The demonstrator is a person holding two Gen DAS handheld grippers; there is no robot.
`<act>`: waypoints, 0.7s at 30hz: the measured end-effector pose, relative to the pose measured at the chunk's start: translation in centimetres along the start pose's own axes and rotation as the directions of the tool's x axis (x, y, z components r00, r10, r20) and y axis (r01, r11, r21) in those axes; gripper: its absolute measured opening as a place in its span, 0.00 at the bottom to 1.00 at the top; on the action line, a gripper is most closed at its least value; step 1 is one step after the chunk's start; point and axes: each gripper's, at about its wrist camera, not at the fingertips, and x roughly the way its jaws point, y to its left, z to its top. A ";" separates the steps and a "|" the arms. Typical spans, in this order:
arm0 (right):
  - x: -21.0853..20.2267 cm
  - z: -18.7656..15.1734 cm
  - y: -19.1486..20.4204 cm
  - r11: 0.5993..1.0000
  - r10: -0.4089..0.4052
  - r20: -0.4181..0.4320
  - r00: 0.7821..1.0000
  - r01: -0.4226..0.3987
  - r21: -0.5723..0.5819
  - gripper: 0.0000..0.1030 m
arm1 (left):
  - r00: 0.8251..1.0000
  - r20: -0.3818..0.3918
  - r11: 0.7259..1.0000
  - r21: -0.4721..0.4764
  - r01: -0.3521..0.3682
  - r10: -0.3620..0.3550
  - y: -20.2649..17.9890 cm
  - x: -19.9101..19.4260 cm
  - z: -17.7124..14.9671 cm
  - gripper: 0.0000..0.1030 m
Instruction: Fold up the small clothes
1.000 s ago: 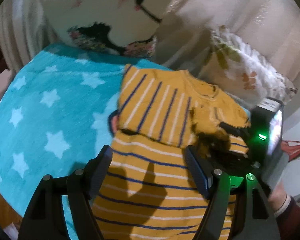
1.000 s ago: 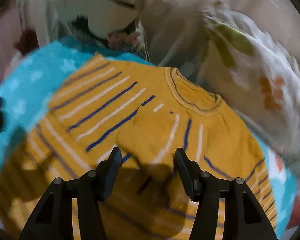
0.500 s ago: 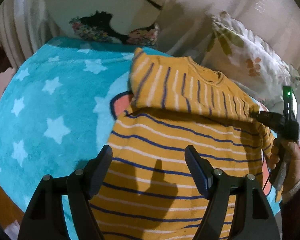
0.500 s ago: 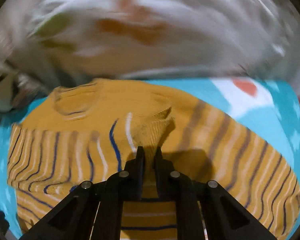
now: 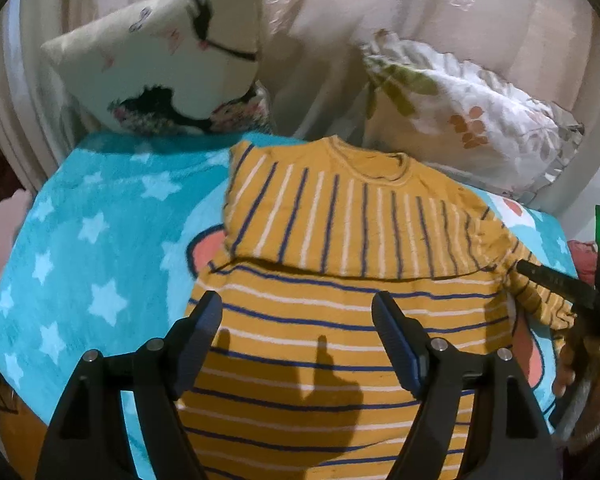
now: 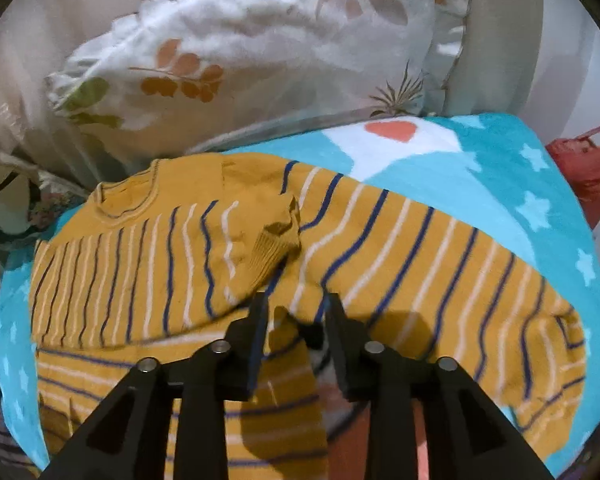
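Observation:
A mustard sweater [image 5: 340,320] with navy and white stripes lies on a turquoise star blanket [image 5: 100,240]. One sleeve is folded across its chest, with the ribbed cuff [image 6: 276,240] lying on top. My left gripper [image 5: 296,312] hovers open over the sweater's body with nothing between its fingers. My right gripper [image 6: 296,312] is at the sweater's right side, its jaws opening. A fold of the yellow knit sits loose between them. In the left wrist view its black fingers [image 5: 548,280] point at the right sleeve.
A cream cushion with a printed face [image 5: 172,60] and a leaf-print pillow [image 5: 460,112] lean on the curtain behind the blanket. A red bag [image 6: 588,164] lies past the blanket's right edge. A person's hand [image 5: 580,360] holds the right gripper.
The right gripper swung from the sweater's chest to its right side, clamped on the knit, and now has its jaws apart. The left gripper drew back a little, staying open.

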 end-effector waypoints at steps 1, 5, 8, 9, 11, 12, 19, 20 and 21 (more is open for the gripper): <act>-0.5 -0.2 0.3 1.000 0.001 0.005 1.000 -0.001 -0.014 0.35 | 1.000 -0.002 1.000 0.008 0.007 -0.007 -0.6 -0.2 0.1 0.75; -2.2 -1.3 1.3 0.997 0.000 0.016 1.000 0.001 -0.077 0.43 | 1.000 -0.006 0.999 0.039 -0.005 0.006 -2.4 -0.7 0.0 0.75; -2.8 -2.0 1.5 0.995 0.010 0.006 1.000 -0.009 -0.095 0.44 | 1.000 -0.007 0.998 0.064 -0.022 0.023 -3.7 -1.1 -0.3 0.75; -2.8 -2.2 1.5 0.995 0.013 0.002 1.000 -0.012 -0.099 0.44 | 1.000 -0.009 0.997 0.068 -0.024 0.024 -3.9 -1.2 -0.4 0.75; -2.9 -2.5 1.5 0.994 0.011 -0.002 1.000 -0.011 -0.107 0.44 | 0.999 -0.013 0.997 0.073 -0.029 0.030 -4.3 -1.3 -0.6 0.75; -2.8 -2.6 1.5 0.994 0.009 -0.005 1.000 -0.010 -0.111 0.44 | 0.999 -0.018 0.997 0.074 -0.032 0.034 -4.5 -1.3 -0.6 0.75; -2.8 -3.4 0.0 0.995 0.003 -0.023 1.000 -0.006 -0.096 0.45 | 0.998 -0.035 0.997 0.064 -0.046 0.048 -5.1 -1.3 -1.3 0.75; -2.8 -3.5 -0.2 0.996 0.003 -0.024 1.000 -0.005 -0.093 0.45 | 0.998 -0.037 0.997 0.065 -0.053 0.055 -5.3 -1.3 -1.4 0.75; -2.8 -3.5 -0.4 0.996 0.002 -0.025 1.000 -0.005 -0.091 0.45 | 0.998 -0.038 0.996 0.066 -0.057 0.060 -5.4 -1.3 -1.5 0.75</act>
